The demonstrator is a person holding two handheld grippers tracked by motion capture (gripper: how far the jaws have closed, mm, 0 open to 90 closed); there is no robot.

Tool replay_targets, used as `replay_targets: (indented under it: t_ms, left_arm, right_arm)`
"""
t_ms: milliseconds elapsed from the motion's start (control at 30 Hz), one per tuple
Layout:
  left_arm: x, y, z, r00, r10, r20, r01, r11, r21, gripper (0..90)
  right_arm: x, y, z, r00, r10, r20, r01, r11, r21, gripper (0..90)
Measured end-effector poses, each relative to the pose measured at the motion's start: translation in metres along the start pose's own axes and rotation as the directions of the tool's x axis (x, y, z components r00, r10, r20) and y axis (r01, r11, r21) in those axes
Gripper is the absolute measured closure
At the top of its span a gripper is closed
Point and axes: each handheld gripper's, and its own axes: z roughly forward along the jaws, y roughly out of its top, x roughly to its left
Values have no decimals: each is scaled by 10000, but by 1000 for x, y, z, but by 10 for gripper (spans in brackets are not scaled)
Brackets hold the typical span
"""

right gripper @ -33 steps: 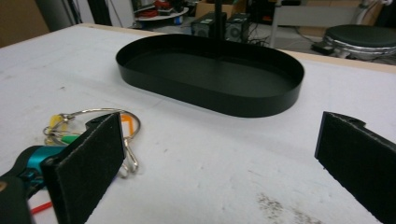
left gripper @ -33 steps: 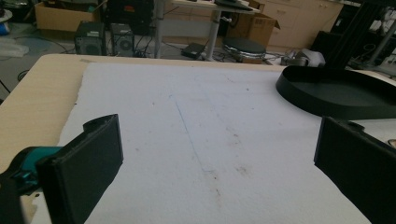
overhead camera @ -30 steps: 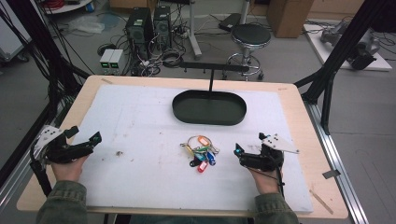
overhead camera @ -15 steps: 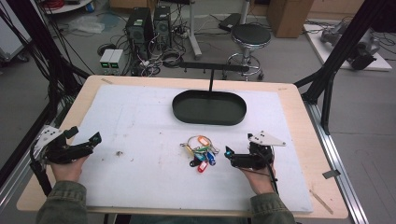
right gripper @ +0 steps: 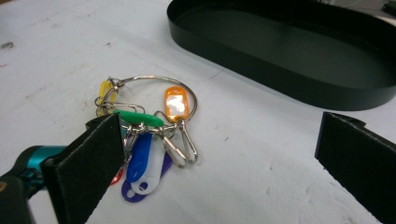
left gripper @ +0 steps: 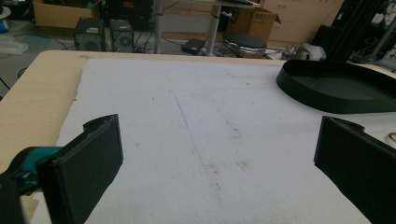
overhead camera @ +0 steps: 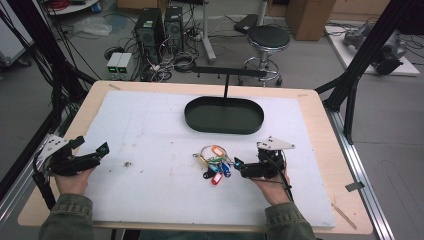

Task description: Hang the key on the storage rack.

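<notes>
While parked near the front-right part of the tabletop (overhead camera: 320, 115), right gripper (overhead camera: 239, 165) with jaws spread wide, gripping nothing, nose just beside the bunch of key tags (overhead camera: 213, 163) and aimed at it. Key tags lying flat on the white mat (overhead camera: 150, 135), a bit front of the tabletop's middle, not touched as far as visible. In the right gripper view: big metal ring (right gripper: 154, 86) with orange tag (right gripper: 175, 103), green tag (right gripper: 138, 118), yellow tag (right gripper: 105, 90), plus blue and white ones fanned out below, left jaw overlapping the edge of the bunch, right jaw well off to the side over bare mat. Black oval tray (overhead camera: 224, 115) sitting farther back toward the rear edge, well apart from the tags. Over by the front-left corner, left gripper (overhead camera: 95, 156) resting in a hand (overhead camera: 72, 181), jaws also wide apart and holding nothing, just bare mat between them in the left gripper view, tray rim (left gripper: 336, 86) off at the far right.
</notes>
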Motion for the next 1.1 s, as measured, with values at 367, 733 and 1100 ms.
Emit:
replay_targets:
  t_ms: [367,733,1100]
  left_arm:
    - [-1,0,0,10000,1,7,-1,10000,43,17]
    - [-1,0,0,10000,-1,14,1,10000,65,17]
    - [0,-1,1,9999,-21,103,20,10000,75,17]
  right_arm:
    - [8,3,13,9989,-201,-433,228,9978,622,7]
    - [16,9,25,9959,-395,-817,470,9946,921,7]
    - [28,19,39,9895,-706,-1258,861,9887,1226,7]
